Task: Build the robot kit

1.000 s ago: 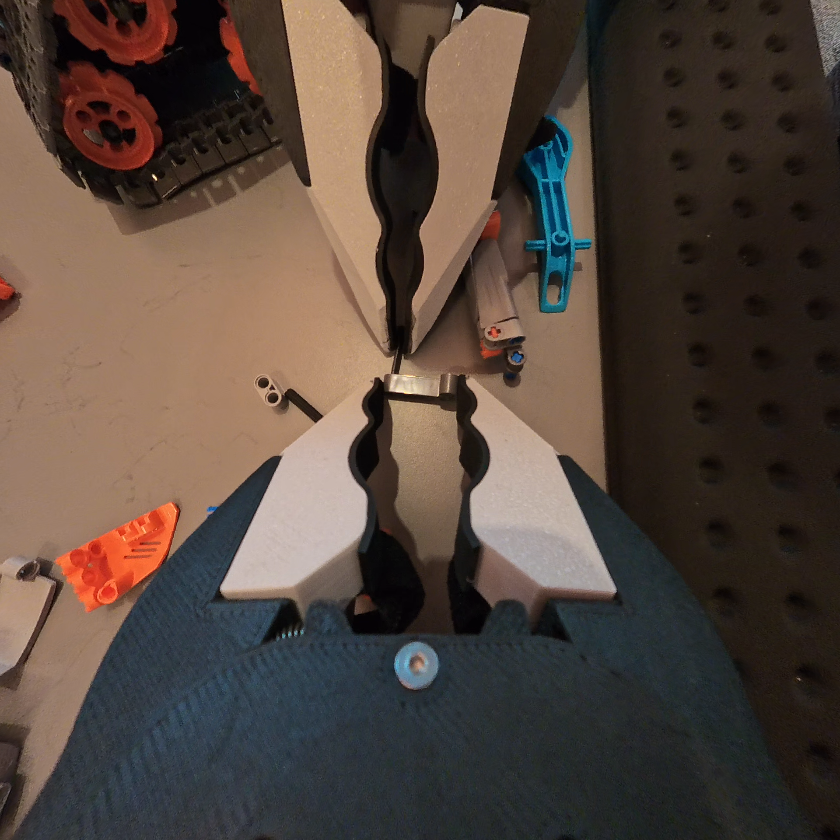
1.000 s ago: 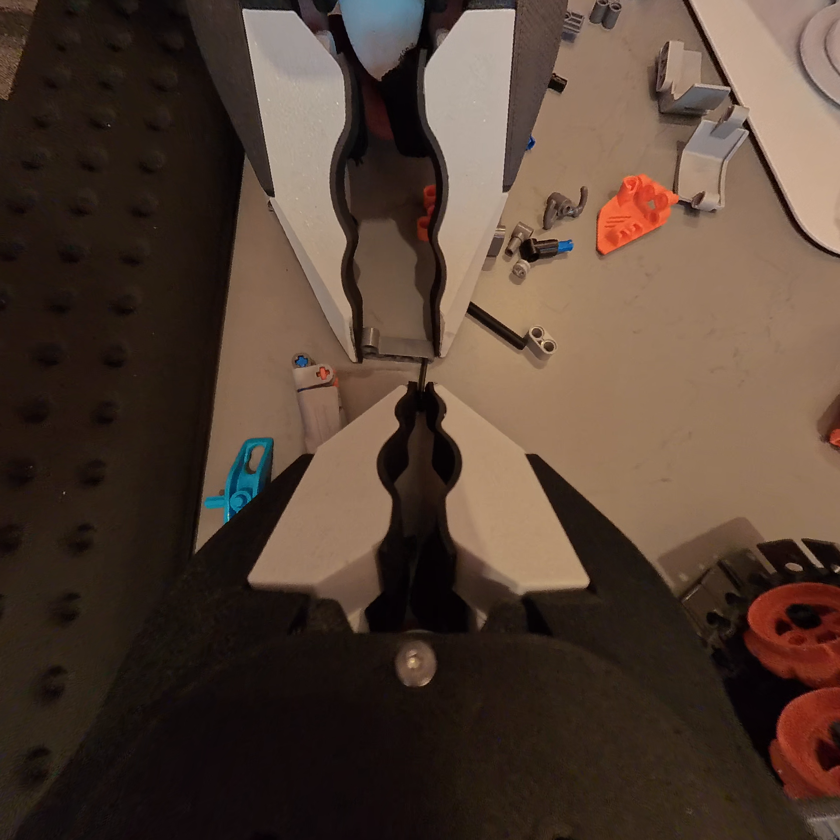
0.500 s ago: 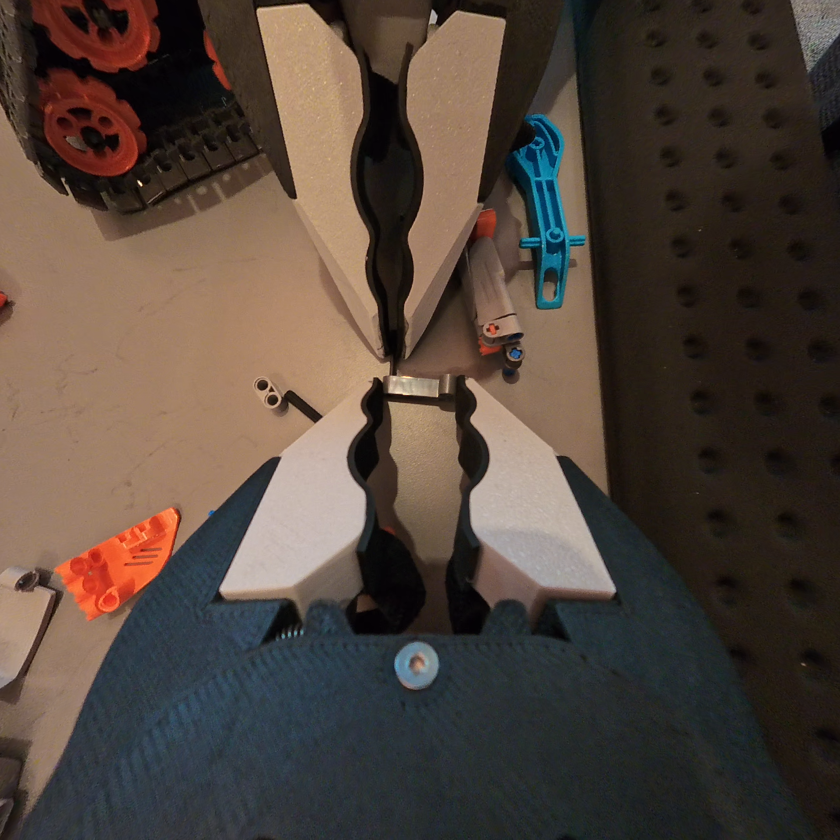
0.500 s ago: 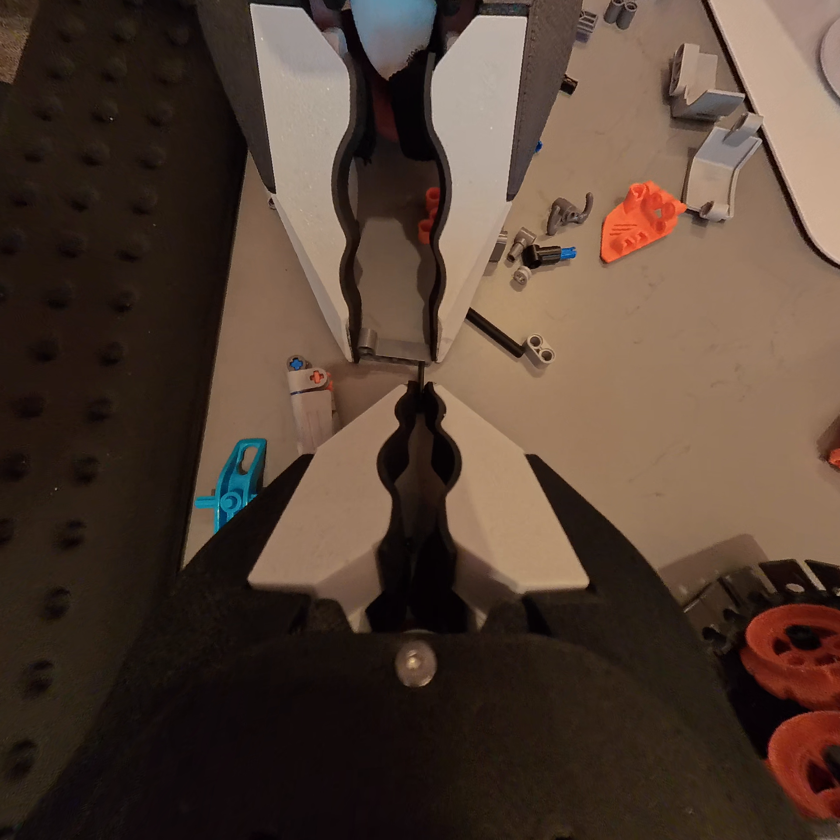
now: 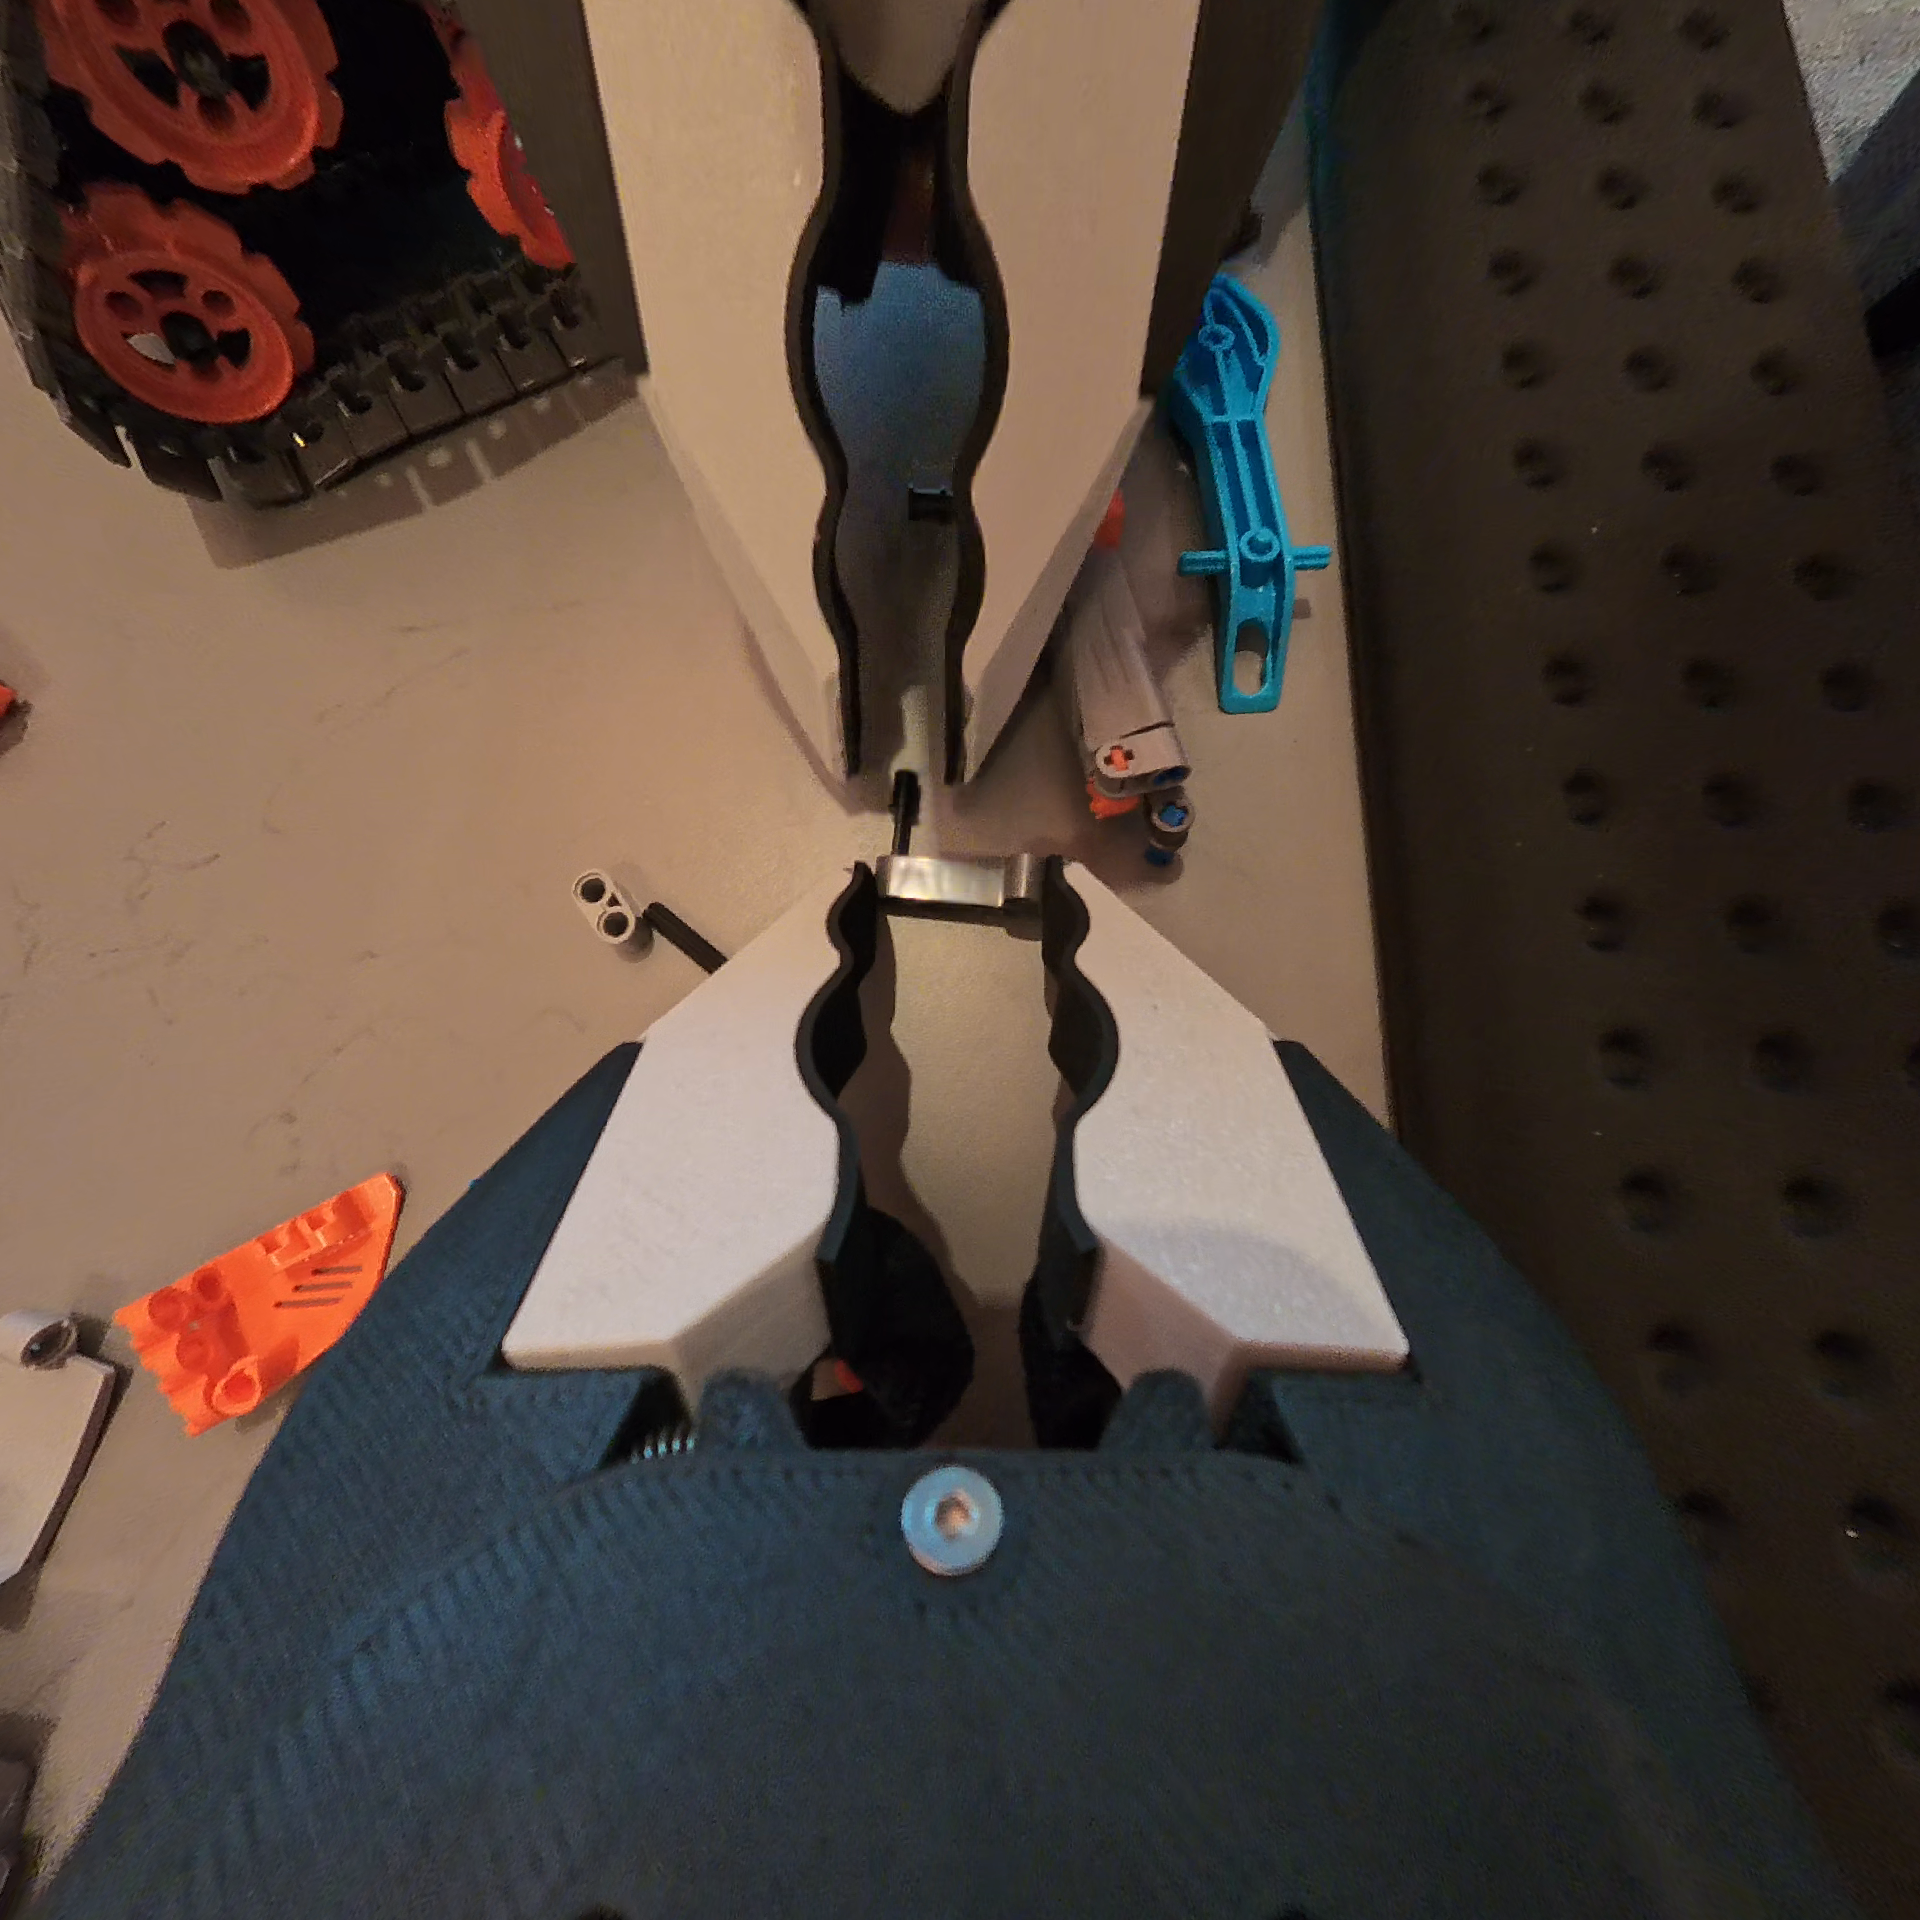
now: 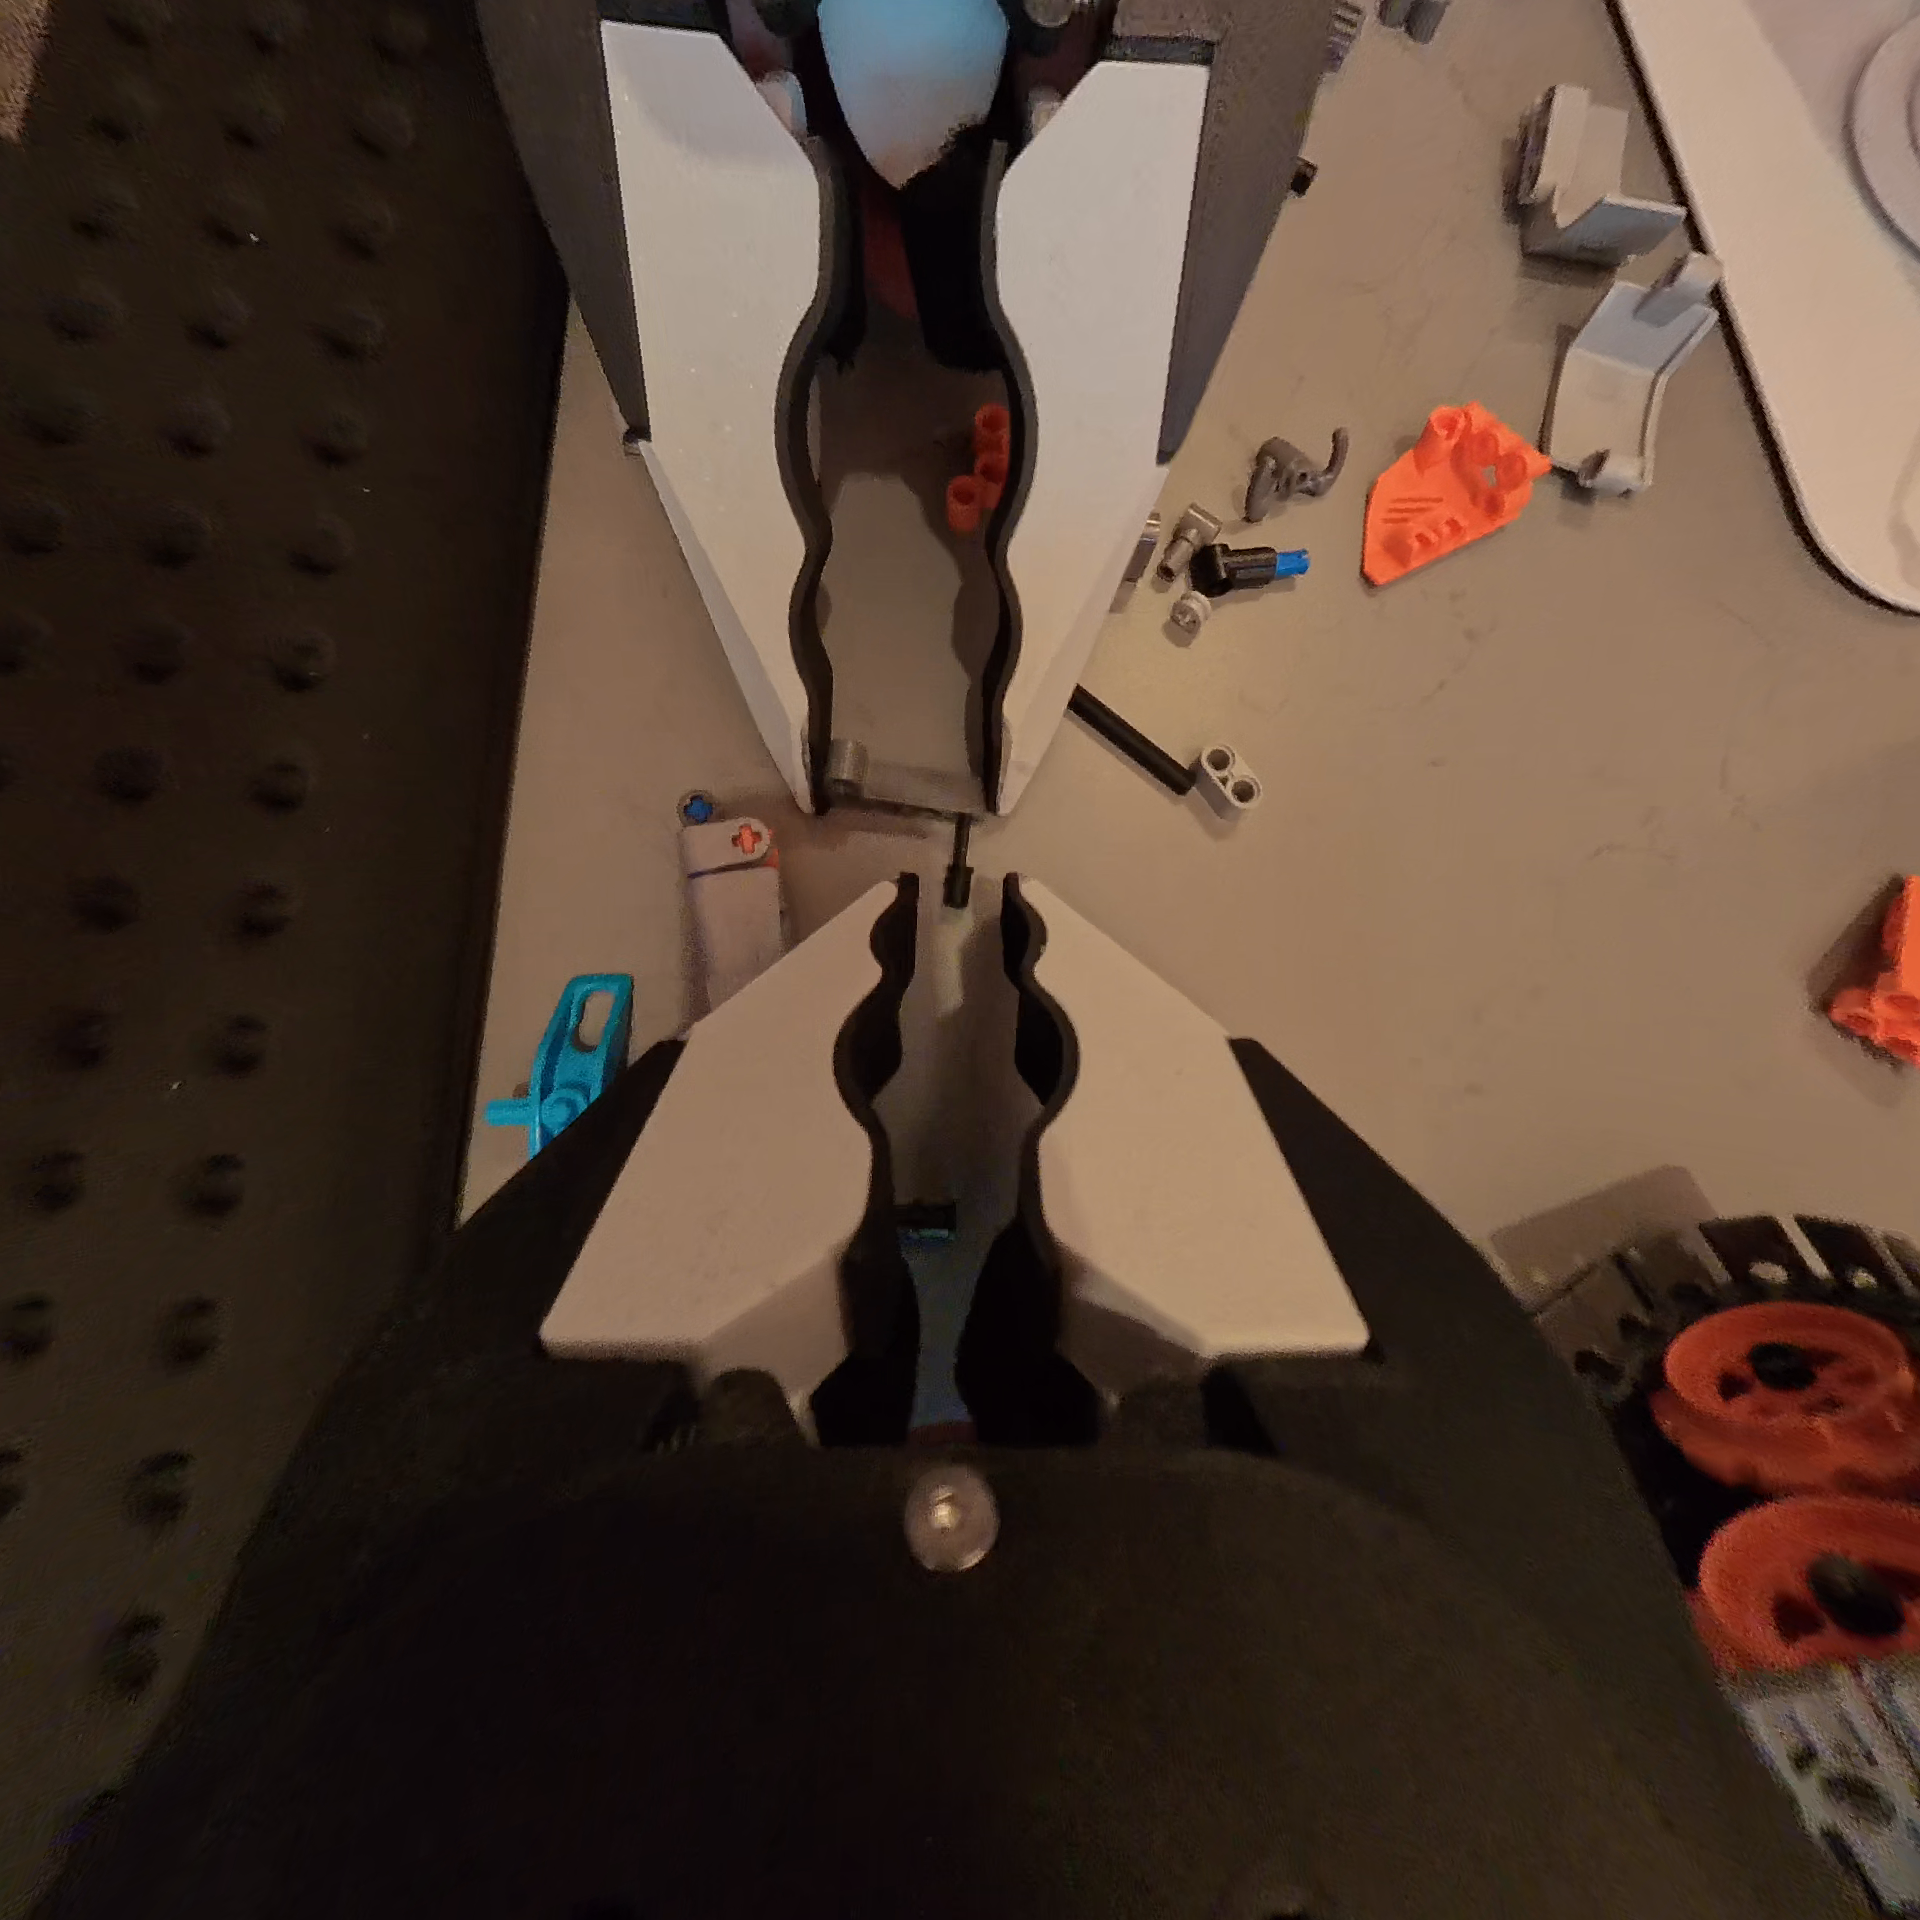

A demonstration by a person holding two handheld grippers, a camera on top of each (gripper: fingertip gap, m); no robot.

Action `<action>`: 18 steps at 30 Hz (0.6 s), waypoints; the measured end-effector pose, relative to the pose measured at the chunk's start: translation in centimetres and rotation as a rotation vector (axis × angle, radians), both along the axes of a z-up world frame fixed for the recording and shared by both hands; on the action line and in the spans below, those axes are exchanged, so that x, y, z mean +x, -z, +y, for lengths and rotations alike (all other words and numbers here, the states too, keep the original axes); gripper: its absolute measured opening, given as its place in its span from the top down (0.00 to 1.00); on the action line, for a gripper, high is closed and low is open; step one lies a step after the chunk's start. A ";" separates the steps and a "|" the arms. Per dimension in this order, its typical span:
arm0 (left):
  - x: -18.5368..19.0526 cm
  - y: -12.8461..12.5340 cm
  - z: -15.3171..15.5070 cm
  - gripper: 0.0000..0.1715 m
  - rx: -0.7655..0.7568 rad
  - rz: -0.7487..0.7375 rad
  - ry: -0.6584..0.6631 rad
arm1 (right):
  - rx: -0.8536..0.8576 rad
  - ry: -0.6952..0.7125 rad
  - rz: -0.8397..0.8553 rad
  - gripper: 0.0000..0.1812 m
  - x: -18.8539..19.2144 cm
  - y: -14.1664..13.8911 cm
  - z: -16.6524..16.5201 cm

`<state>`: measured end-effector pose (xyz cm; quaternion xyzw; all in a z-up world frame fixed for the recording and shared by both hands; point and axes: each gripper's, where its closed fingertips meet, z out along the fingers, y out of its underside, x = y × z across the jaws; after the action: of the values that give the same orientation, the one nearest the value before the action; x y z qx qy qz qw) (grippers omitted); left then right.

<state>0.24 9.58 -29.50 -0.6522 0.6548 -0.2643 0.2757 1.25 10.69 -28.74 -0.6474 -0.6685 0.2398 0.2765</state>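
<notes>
Grips a short grey beam [image 5: 951,881] crosswise in the left gripper [image 5: 956,883], one beam end against each fingertip, jaws pressed onto it. Holds the beam just above the pale table [image 5: 364,727], at the centre of the left wrist view. Carries a black pin [image 6: 957,857] at one end of the beam, pointing away from the left gripper toward the right gripper [image 6: 958,888].

Faces the right gripper tip to tip with the left, near but apart. Shows the right jaws spread a little, with the free end of the pin in the gap between the tips; cannot tell whether either pad touches it.

As seen in the left wrist view:
- Left of the beam, on the table: small grey two-hole connector [image 5: 611,902] on a black axle.
- Far right, just beside the right gripper's finger: grey cylinder part [image 5: 1122,686] with an orange cross at its end.
- Right of that: blue lever piece [image 5: 1242,499], at the edge of a black studded mat [image 5: 1662,831].
- Far left: black track assembly with orange wheels [image 5: 208,270].
- Near left: orange wedge panel [image 5: 270,1299], touching a grey curved panel [image 5: 42,1455].

As seen in the right wrist view:
- Far right: grey hook piece [image 6: 1299,473] and a black-and-blue pin [image 6: 1247,566], well apart from both grippers.
</notes>
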 end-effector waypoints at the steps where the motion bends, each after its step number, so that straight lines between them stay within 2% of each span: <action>1: 0.0 0.0 0.0 0.82 -0.002 -0.002 -0.003 | -0.007 0.010 -0.002 0.93 0.3 0.0 0.1; 4: 0.0 0.0 0.0 0.82 -0.004 -0.003 -0.001 | -0.004 0.016 -0.026 1.00 0.9 0.5 0.3; 18: 0.1 0.0 0.0 0.82 -0.002 -0.003 0.002 | 0.001 -0.004 -0.002 1.00 0.2 0.7 0.0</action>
<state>0.31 9.57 -29.48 -0.6514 0.6548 -0.2662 0.2759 1.41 10.71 -29.40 -0.6463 -0.6701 0.2393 0.2757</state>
